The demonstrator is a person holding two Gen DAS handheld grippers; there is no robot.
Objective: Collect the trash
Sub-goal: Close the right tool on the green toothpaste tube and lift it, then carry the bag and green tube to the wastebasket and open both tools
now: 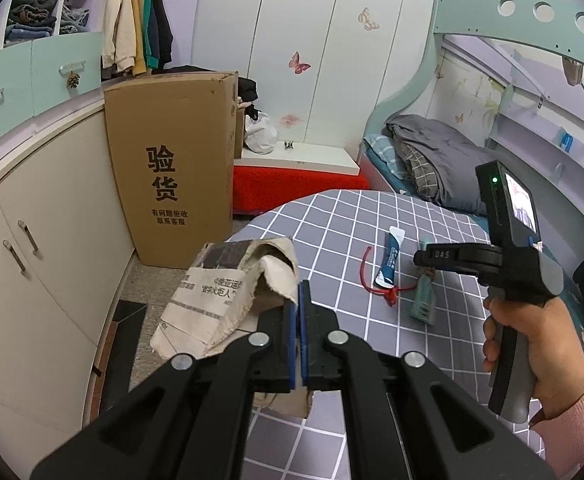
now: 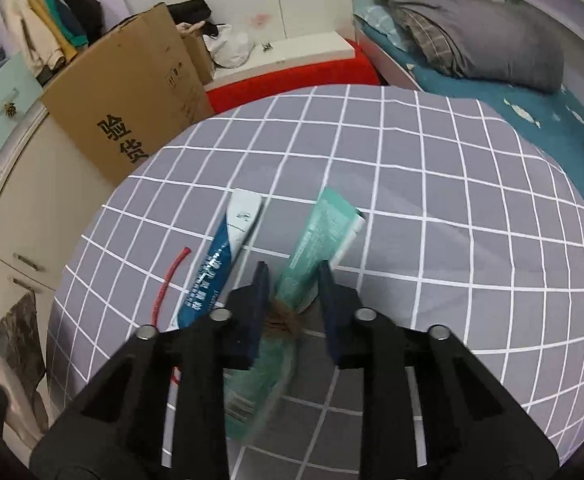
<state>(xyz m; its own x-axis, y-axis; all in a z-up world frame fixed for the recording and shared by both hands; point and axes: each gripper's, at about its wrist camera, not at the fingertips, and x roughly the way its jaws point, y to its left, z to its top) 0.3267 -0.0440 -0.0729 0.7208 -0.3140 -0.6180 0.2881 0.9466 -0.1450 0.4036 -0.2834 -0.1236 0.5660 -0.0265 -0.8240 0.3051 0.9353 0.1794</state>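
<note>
- The paper bag (image 1: 227,292), light and floppy, is hanging beside the checked table (image 1: 352,224), clamped at its rim by the left gripper (image 1: 299,300).
- The green wrapper (image 2: 324,236) (thin, crinkly) is lying lengthwise away from the camera; the right gripper (image 2: 292,280) is straddling it, pads apart, beside 1 blue sachet (image 2: 219,264).
</note>
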